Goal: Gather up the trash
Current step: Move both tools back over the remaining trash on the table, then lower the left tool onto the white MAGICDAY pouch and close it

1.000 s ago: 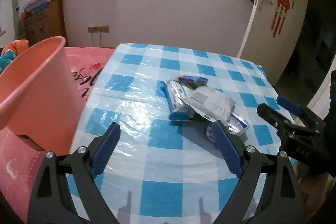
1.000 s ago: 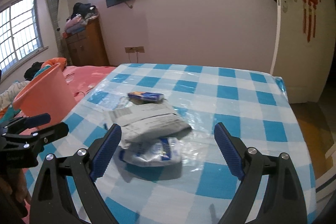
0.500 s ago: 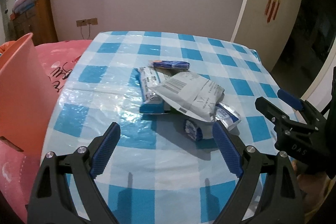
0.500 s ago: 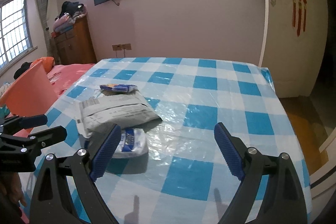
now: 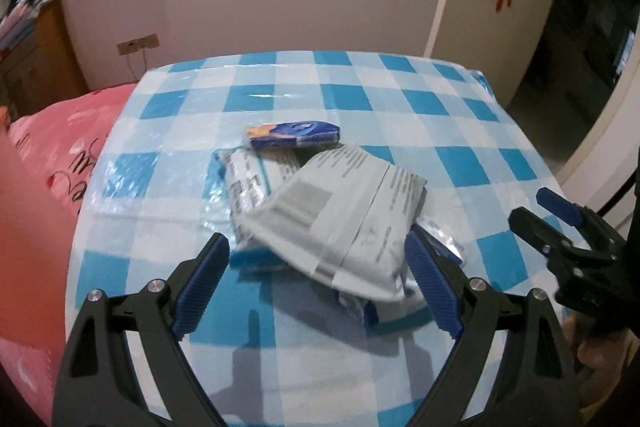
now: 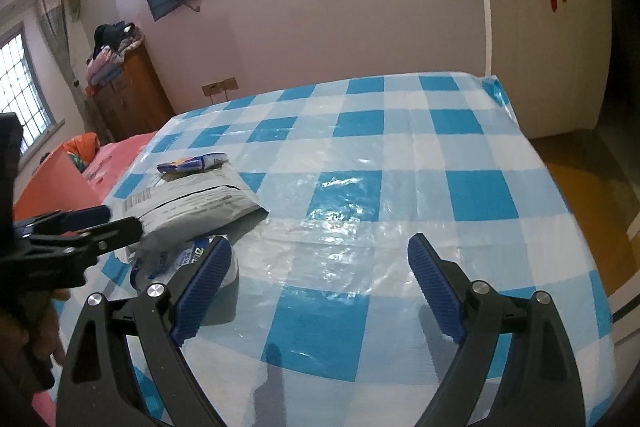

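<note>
Several pieces of trash lie in a loose heap on the blue-and-white checked surface [image 5: 360,99], and much of the heap is hidden. A grey mailer bag [image 5: 340,219] sits on top and covers most of what lies under it: only the near end of a blue-and-white wrapper [image 5: 356,307] pokes out below its near edge, and a white packet [image 5: 246,187] shows to its left. The print on all of them is too blurred to read. An orange bin [image 6: 60,179] at the far left is cut off by the frame edge in both views.

The grey mailer bag's long axis runs from near left to far right in the left wrist view, its far right corner raised off the surface. The white packet runs roughly near to far. A small dark blue snack packet [image 5: 294,135] lies at the far side of the heap, its long axis running left to right.

The left claw [image 5: 318,287] is spread wide and holds nothing; its two blue pads straddle the near part of the heap, the left one [image 5: 200,287] beside the white packet and the right one beside the mailer bag's near right edge; whether either pad touches cannot be told. The right claw [image 6: 320,287] is equally wide apart and empty, over bare surface to the right of the heap, its left pad [image 6: 204,287] just in front of the blue-and-white wrapper [image 6: 176,263].
</note>
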Action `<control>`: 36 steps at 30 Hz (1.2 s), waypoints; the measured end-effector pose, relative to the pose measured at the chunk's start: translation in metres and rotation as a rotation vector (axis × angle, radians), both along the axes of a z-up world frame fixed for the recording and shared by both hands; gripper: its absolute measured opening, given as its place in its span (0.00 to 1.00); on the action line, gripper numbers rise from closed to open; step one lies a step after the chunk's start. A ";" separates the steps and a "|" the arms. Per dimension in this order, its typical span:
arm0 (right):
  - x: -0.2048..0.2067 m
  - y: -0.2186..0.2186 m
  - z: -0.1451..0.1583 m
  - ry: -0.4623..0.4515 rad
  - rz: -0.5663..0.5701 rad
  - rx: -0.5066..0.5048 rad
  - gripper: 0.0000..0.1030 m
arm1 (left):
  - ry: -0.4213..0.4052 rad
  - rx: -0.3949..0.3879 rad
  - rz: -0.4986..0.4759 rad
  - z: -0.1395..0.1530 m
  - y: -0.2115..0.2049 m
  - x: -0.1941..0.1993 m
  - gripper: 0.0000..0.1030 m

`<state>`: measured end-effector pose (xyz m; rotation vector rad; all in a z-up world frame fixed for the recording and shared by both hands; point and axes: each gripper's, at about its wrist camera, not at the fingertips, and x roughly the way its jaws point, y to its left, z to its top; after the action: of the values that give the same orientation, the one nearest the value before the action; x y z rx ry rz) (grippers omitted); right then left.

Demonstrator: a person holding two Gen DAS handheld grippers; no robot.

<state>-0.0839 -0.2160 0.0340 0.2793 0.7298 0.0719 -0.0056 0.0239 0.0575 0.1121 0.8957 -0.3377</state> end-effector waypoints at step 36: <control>0.001 -0.031 -0.003 0.027 -0.002 0.128 0.86 | 0.124 -0.083 -0.026 -0.006 -0.002 -0.024 0.87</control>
<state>-0.0832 -0.2469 0.0307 0.4038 0.7527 0.1134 -0.0293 0.0218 0.0510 0.0267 1.0018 -0.4093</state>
